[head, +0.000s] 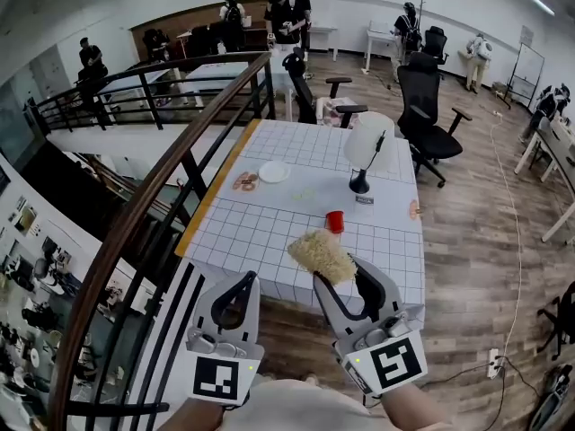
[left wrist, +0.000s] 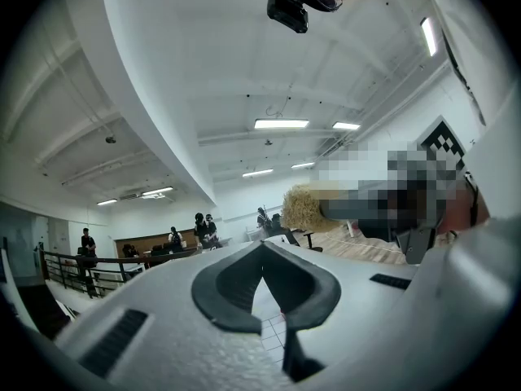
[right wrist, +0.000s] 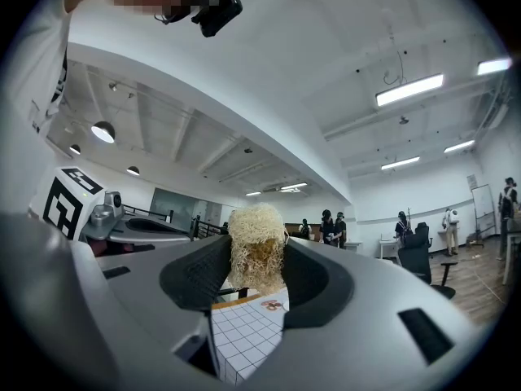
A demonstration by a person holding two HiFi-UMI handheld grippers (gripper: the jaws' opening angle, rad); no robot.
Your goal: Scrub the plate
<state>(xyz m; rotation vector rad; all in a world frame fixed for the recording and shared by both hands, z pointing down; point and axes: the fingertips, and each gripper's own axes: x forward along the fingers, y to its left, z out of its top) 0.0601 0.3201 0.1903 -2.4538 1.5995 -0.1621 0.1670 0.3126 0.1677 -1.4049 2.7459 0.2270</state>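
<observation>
Right gripper (head: 338, 272) grips the loofah scrubber (head: 321, 254) by its end (left gripper (head: 243, 281) clenched, empty); scrubbing could skid the unheld plate (head: 274, 171).

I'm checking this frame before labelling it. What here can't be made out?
- Plate: head view, too small to tell clean or dirty; not seen in either gripper view.
- Brownish item beside it: head view, too small to identify.
- Right gripper holding the scrubber, left gripper view: mostly under a mosaic patch.
</observation>
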